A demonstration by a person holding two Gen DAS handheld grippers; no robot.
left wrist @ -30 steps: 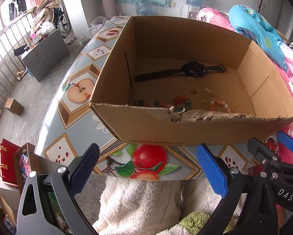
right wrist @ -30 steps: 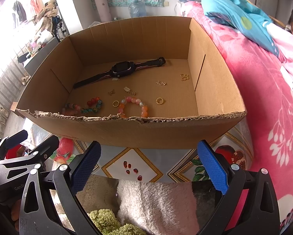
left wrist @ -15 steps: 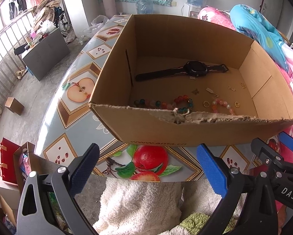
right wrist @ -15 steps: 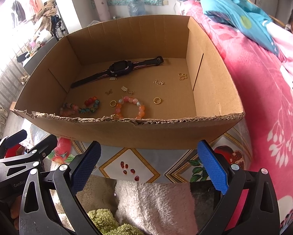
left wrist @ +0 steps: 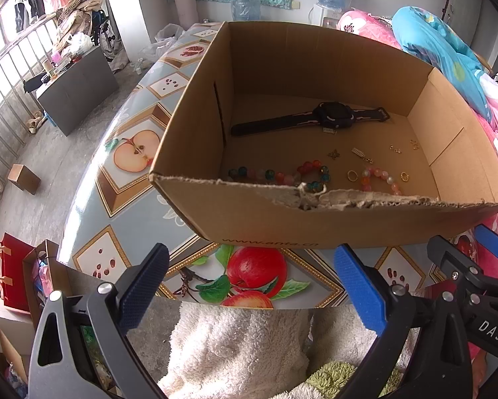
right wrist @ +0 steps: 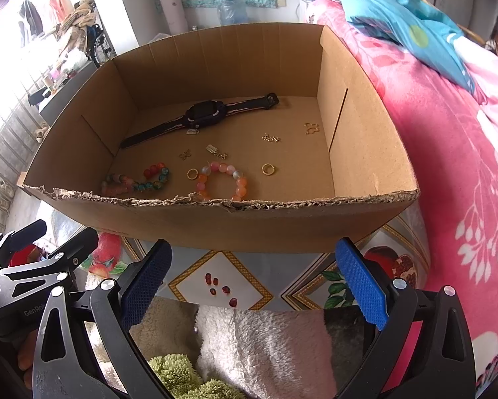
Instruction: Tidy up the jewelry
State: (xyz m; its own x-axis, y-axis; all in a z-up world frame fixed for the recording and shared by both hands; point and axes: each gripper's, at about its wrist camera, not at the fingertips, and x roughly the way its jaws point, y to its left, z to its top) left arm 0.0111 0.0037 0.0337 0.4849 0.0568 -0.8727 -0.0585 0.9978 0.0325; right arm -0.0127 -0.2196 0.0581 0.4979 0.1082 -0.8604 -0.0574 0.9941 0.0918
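Here, a cardboard box [right wrist: 215, 222] with a torn near rim is sitting open-topped on a fruit-print table [left wrist: 132, 179], its floor mostly bare at the right. Inside it, a black watch [right wrist: 202, 114] is lying toward the far wall, beaded bracelets [right wrist: 222, 181] and gold rings [right wrist: 268, 169] nearer the torn rim. Both the left gripper [left wrist: 249, 286] and the right gripper [right wrist: 252, 279] are hovering spread wide before the box, holding nothing.

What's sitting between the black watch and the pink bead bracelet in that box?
In the right wrist view, a small rectangular charm lies on bare cardboard between the watch and the pink bracelet.
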